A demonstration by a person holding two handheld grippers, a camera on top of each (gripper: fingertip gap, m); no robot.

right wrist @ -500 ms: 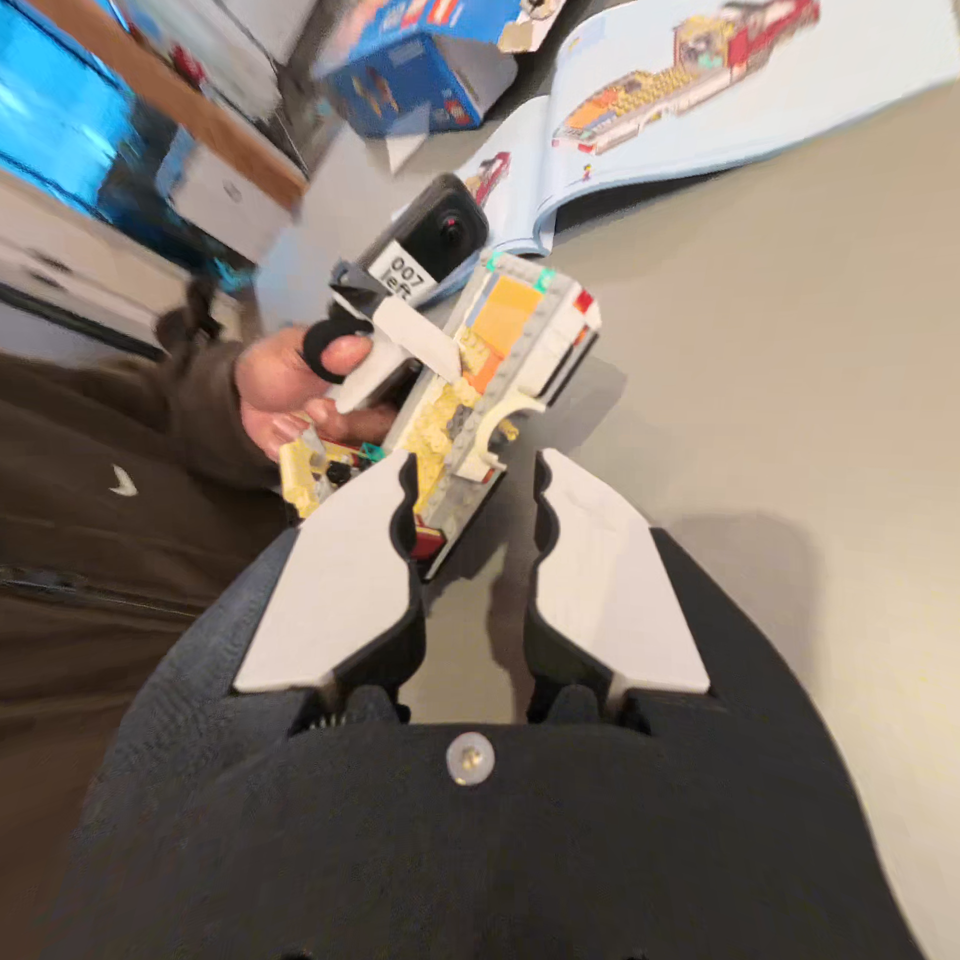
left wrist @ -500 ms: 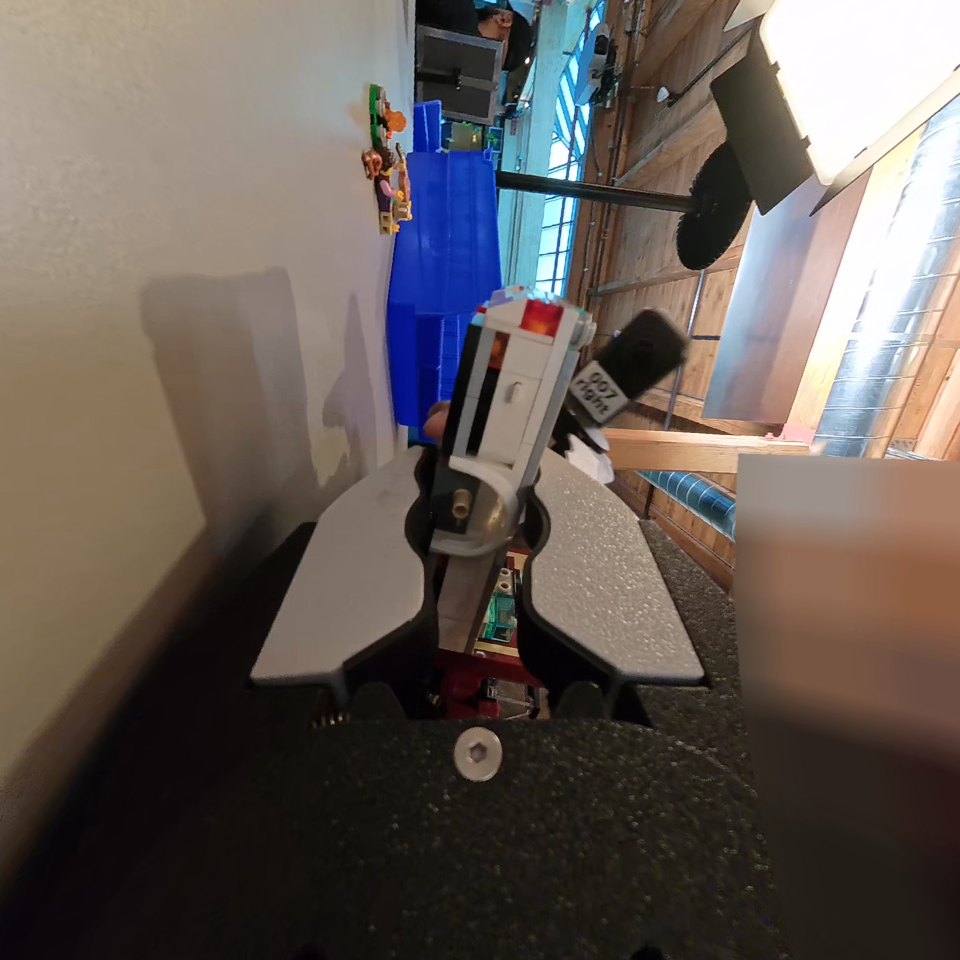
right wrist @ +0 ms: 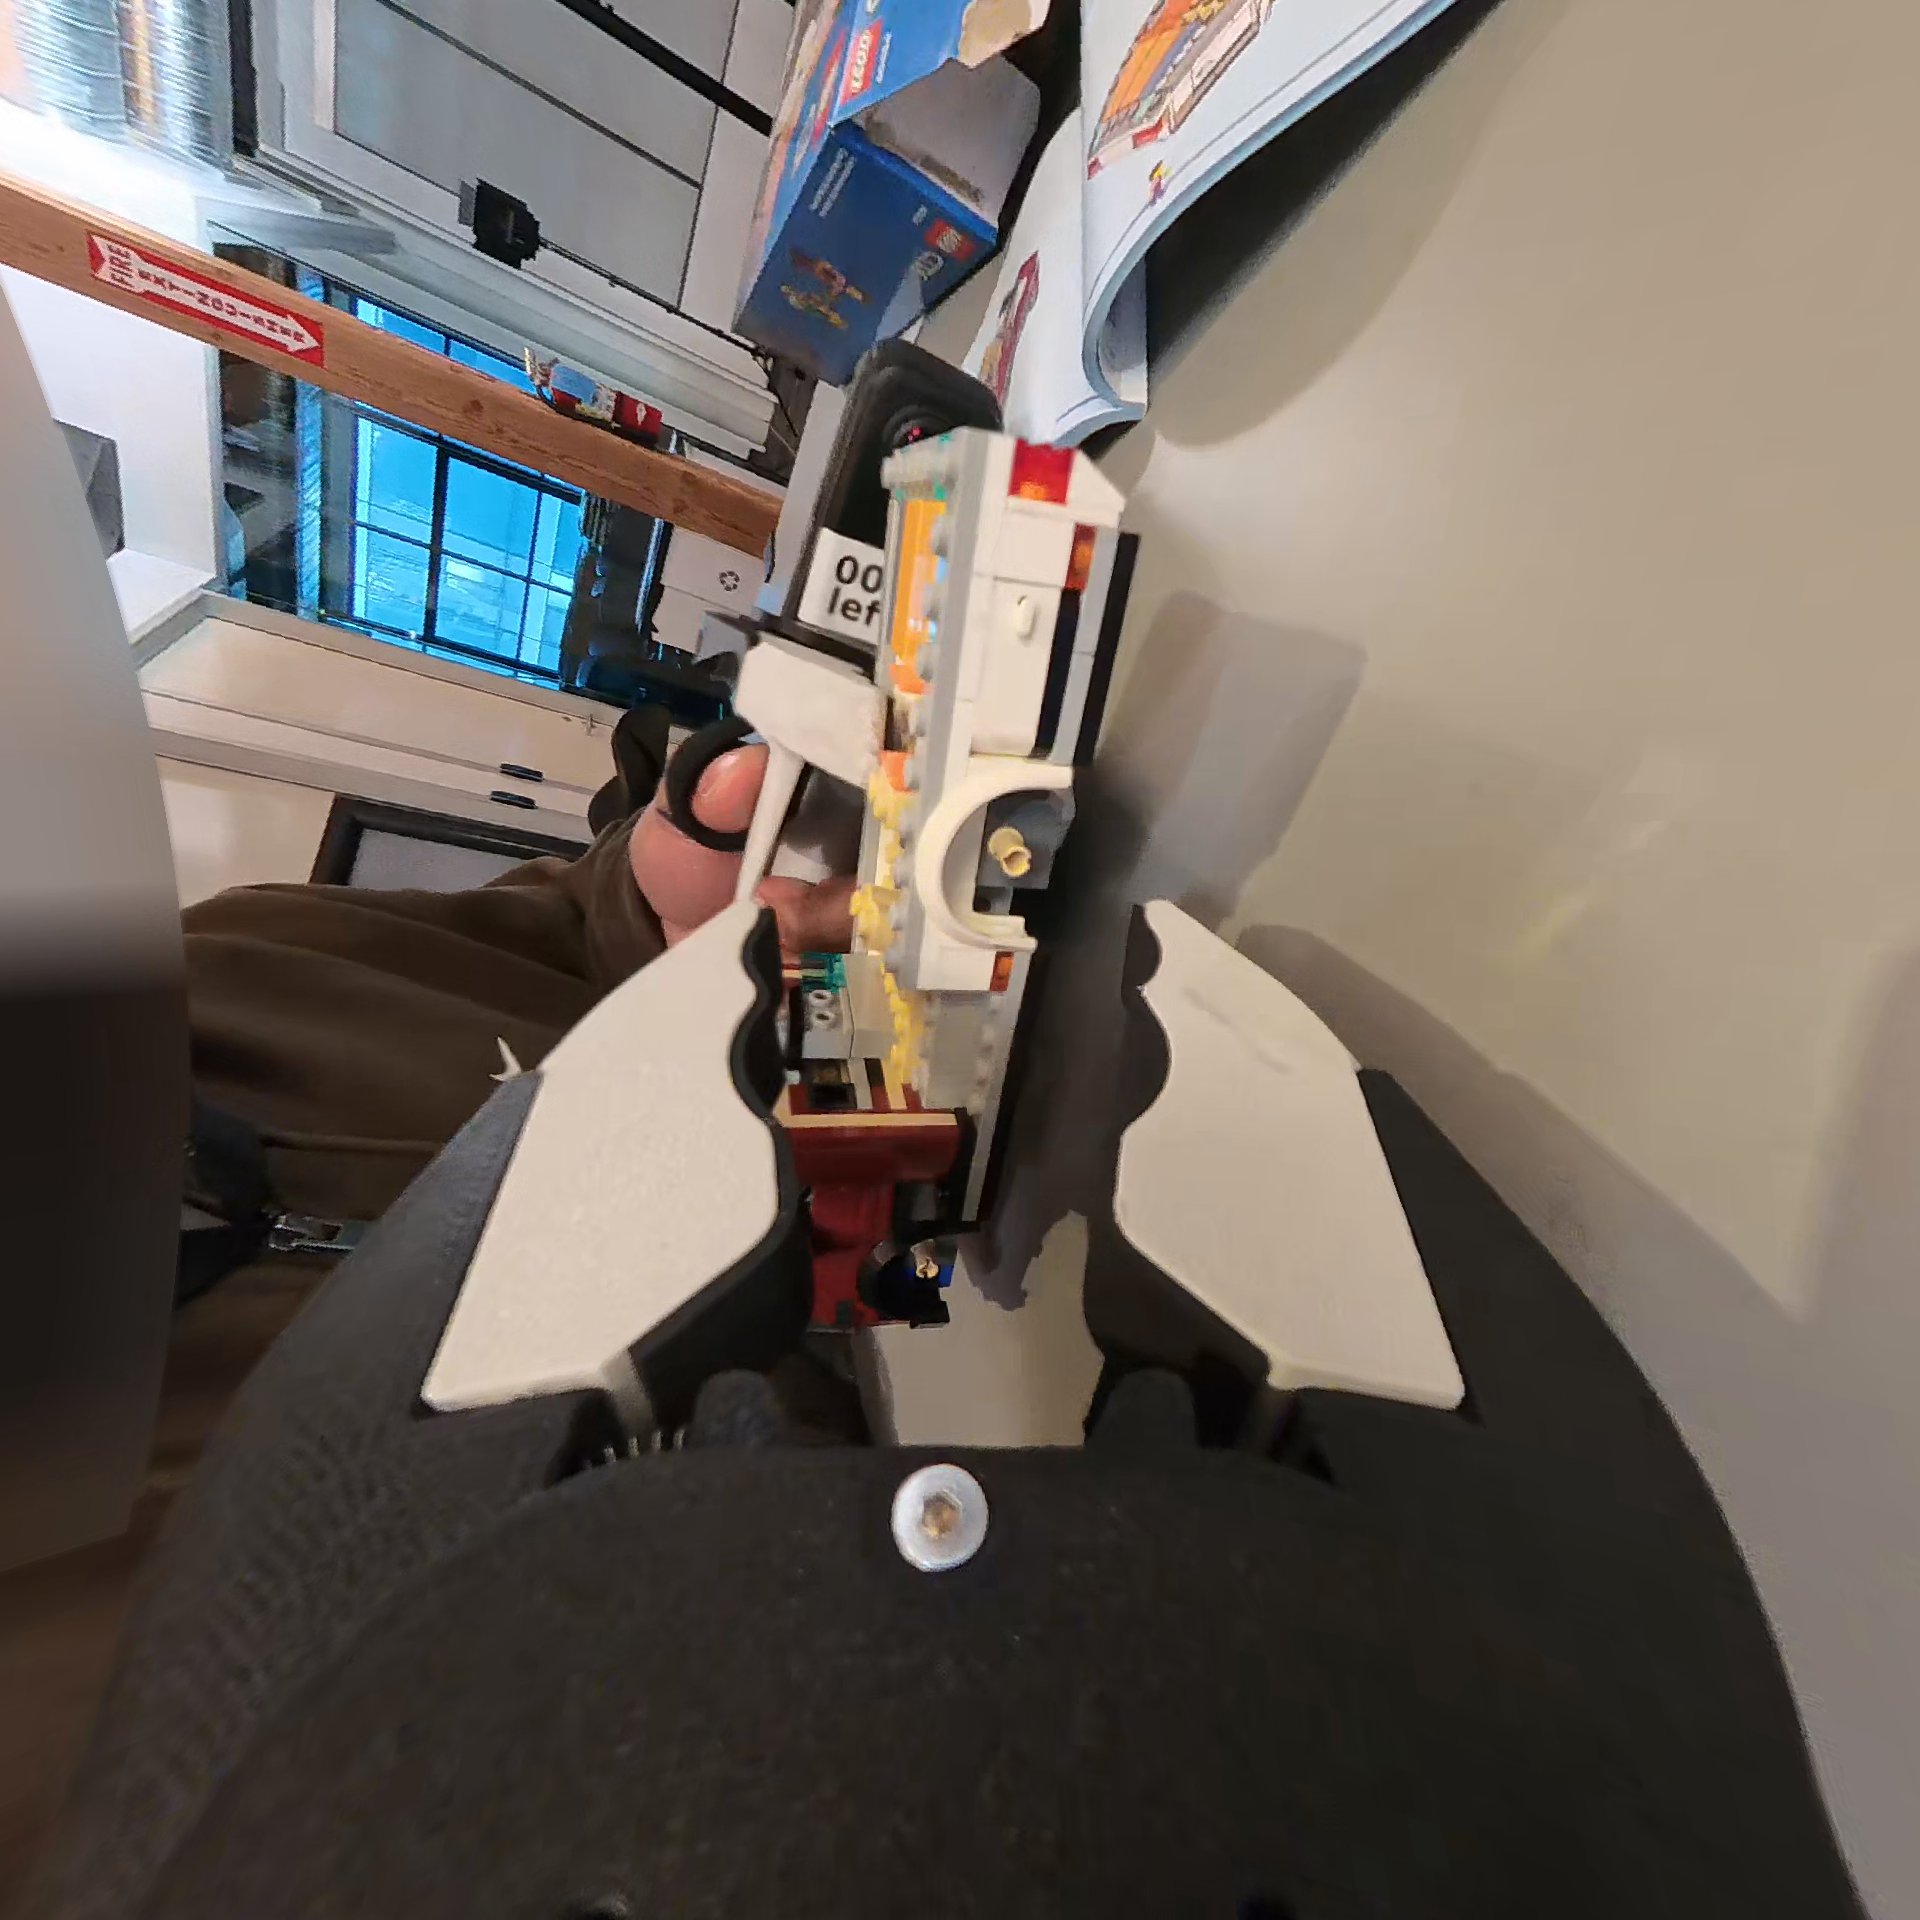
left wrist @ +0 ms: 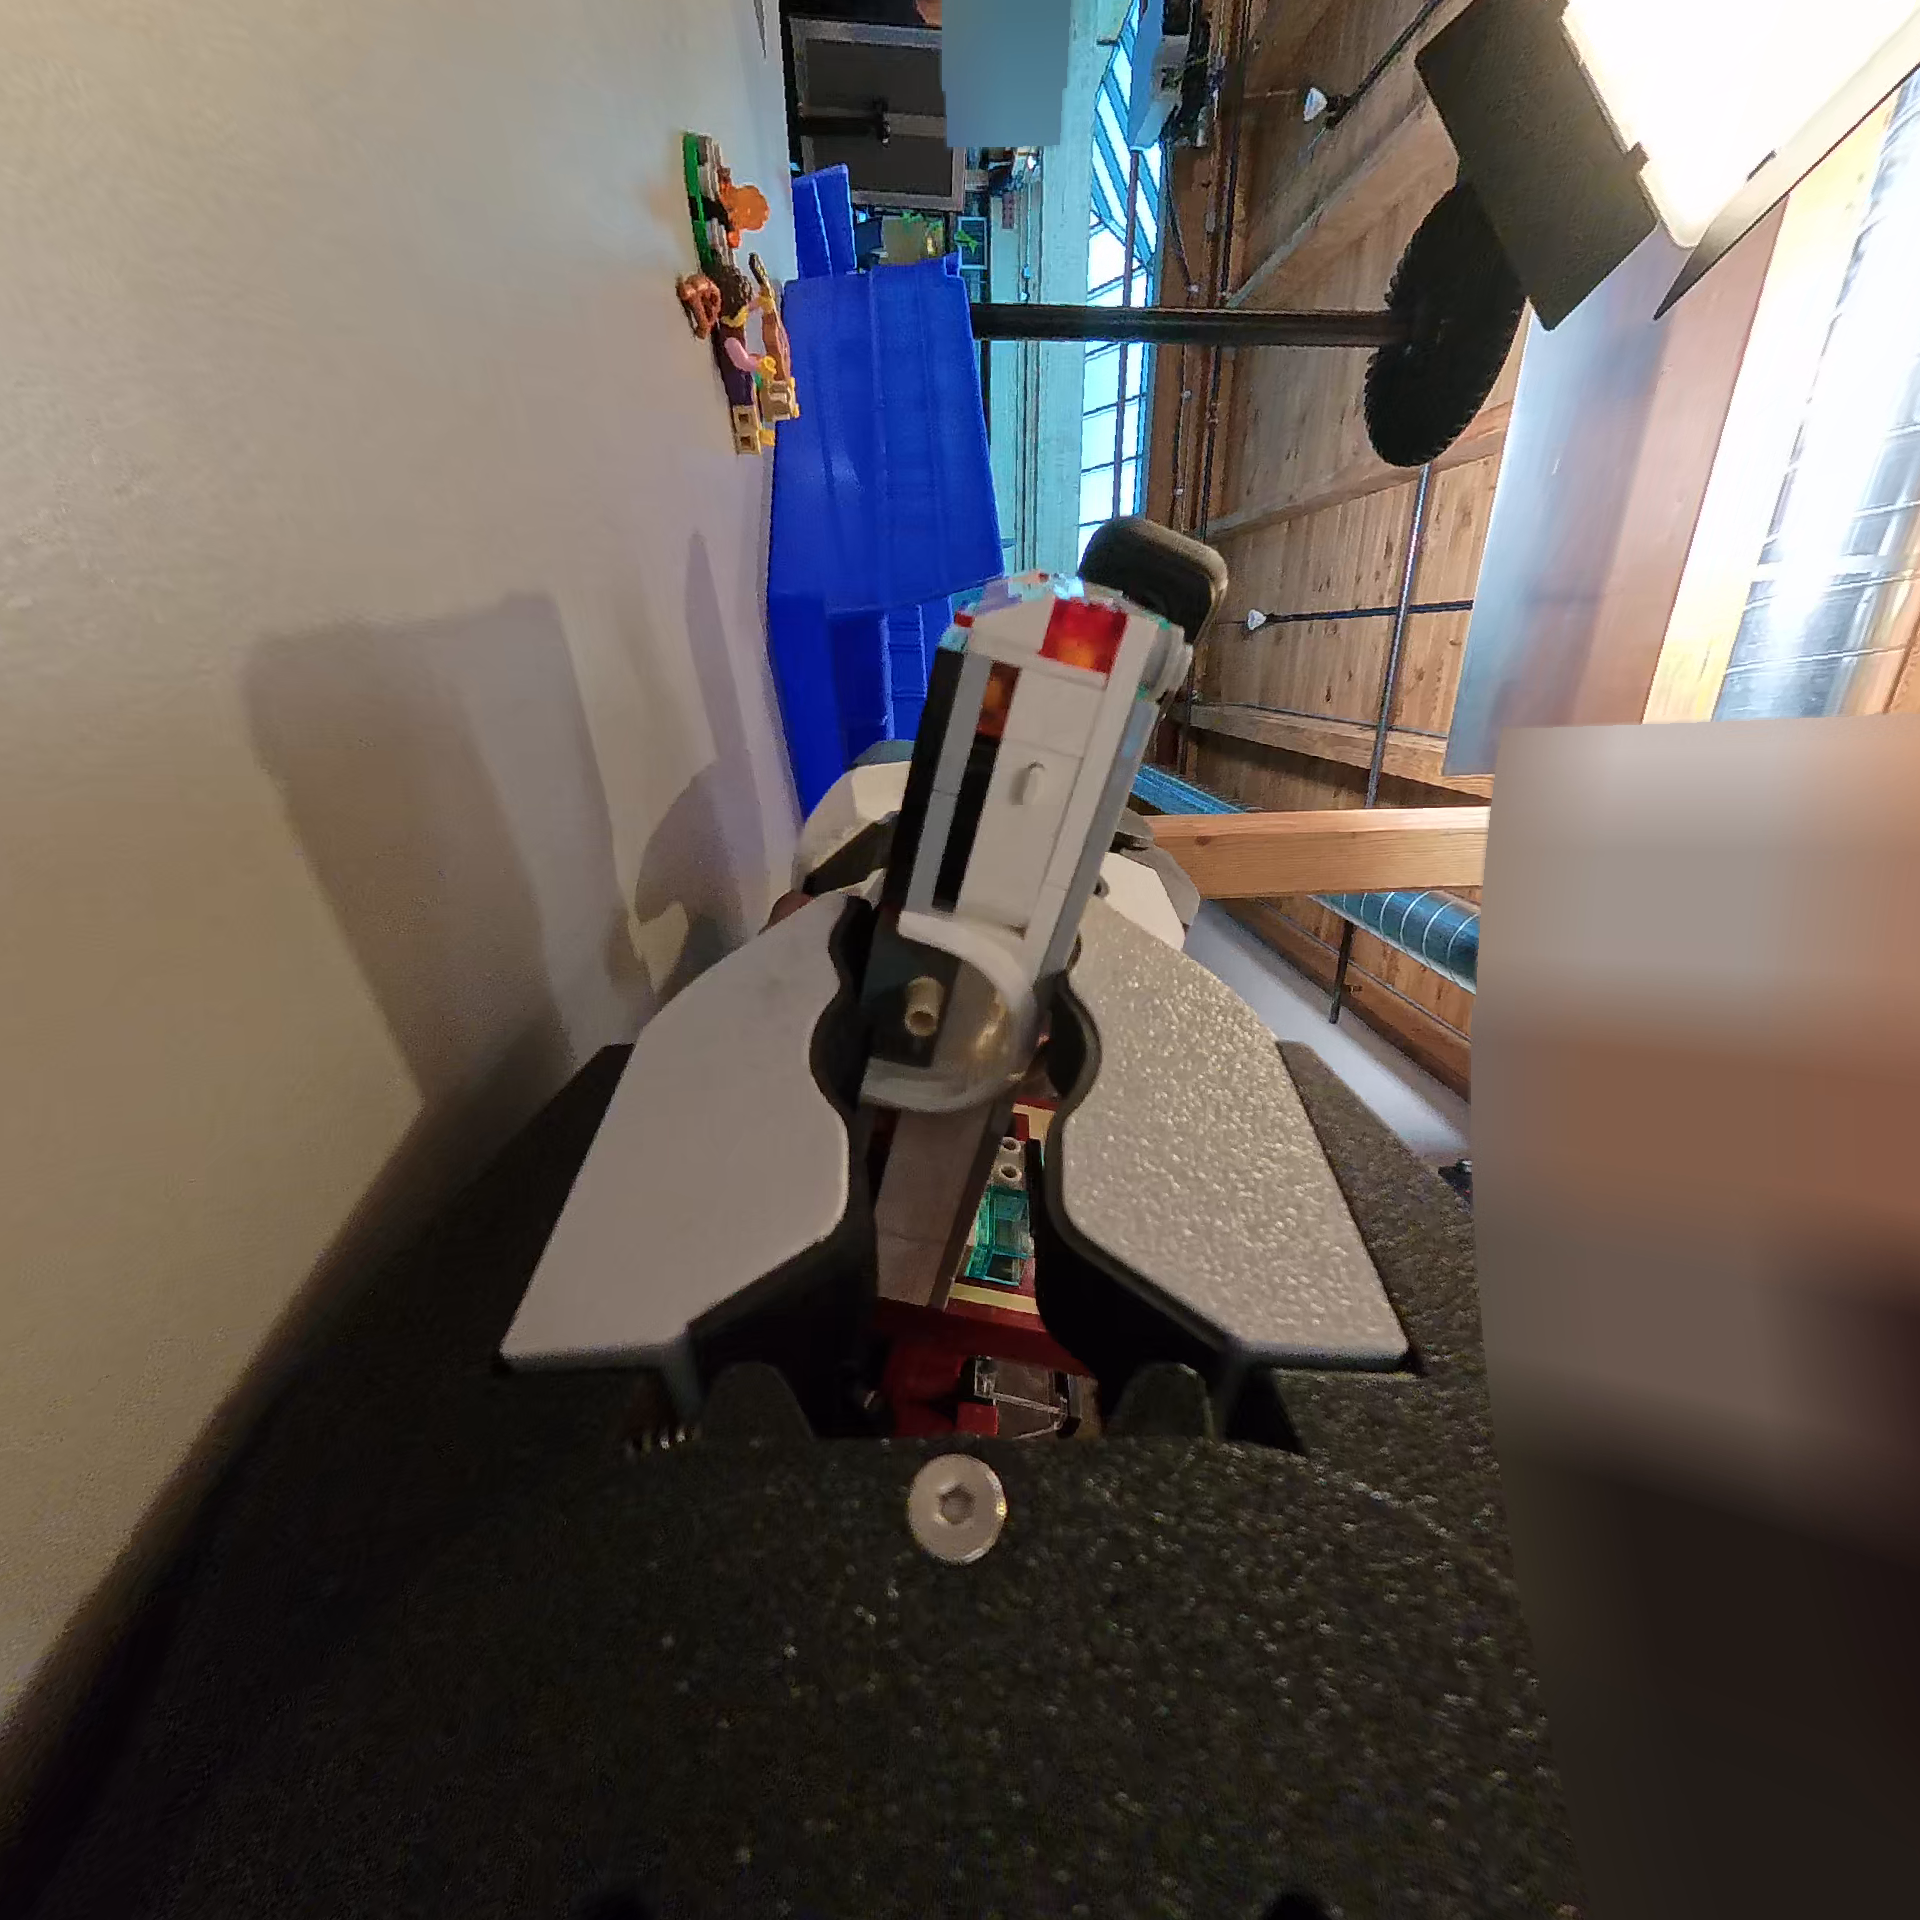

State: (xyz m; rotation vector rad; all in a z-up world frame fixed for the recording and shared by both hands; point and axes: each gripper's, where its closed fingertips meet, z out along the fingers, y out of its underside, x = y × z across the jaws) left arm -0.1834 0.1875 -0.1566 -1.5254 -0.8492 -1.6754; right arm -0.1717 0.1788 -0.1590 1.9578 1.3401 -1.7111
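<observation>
The left tongs [left wrist: 951, 997] are closed on a long toy brick car [left wrist: 1023, 790] that points to 12 o'clock, while the right tongs [right wrist: 951, 1023] stand open around its red end with the right finger [right wrist: 1236, 1122] not touching, and a blue bin [left wrist: 883, 436] sits on the surface [left wrist: 312, 364] at 11 o'clock.

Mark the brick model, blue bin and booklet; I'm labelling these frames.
brick model [left wrist: 1023, 821]: left wrist view, white side panel.
blue bin [left wrist: 883, 416]: left wrist view, outer wall.
booklet [right wrist: 1195, 125]: right wrist view, open page.
</observation>
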